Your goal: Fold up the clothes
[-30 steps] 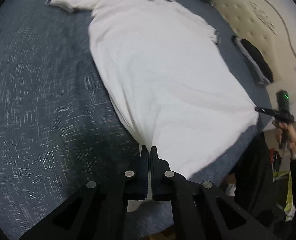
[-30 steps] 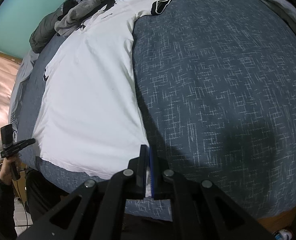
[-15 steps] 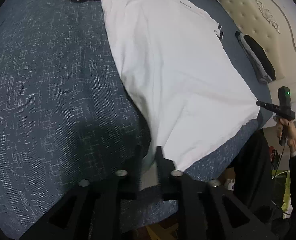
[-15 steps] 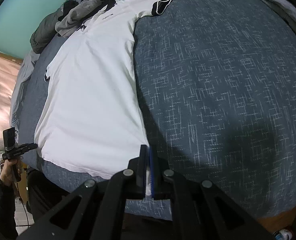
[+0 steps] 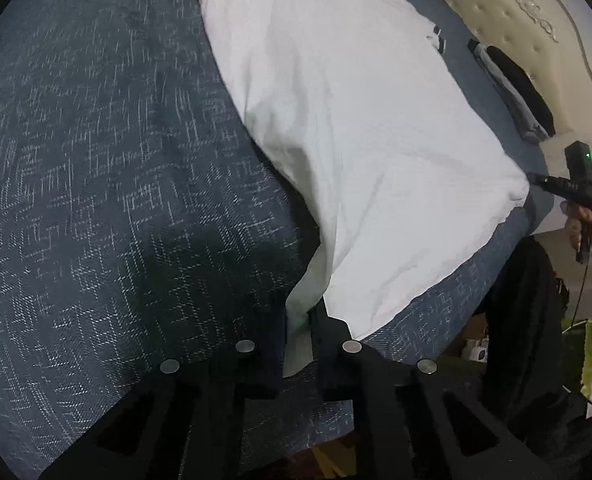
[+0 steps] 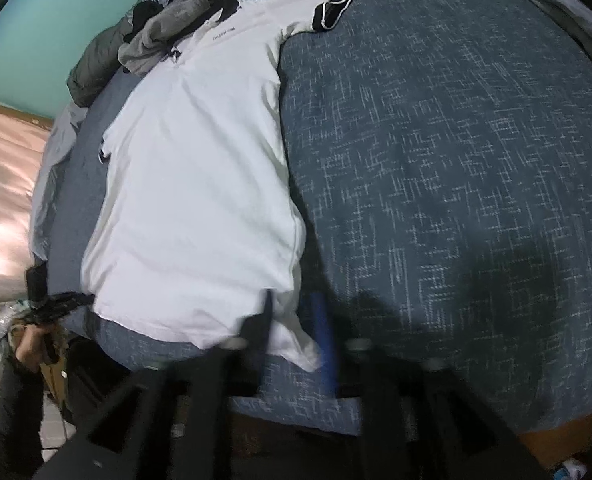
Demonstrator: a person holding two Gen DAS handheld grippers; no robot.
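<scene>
Blue bedspread (image 5: 95,200): white polo shirt (image 5: 356,120) lying flat, unfolded; left gripper (image 5: 300,320) closing on its hem corner, right gripper (image 6: 296,324) opening around the other.

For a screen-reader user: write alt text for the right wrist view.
A white polo shirt with black-trimmed sleeves lies flat on a dark blue patterned bedspread. Its near hem corner sits between the jaws of the right gripper, which are opening. The left gripper meets the other hem corner, and grey clothes are heaped by the collar.
</scene>
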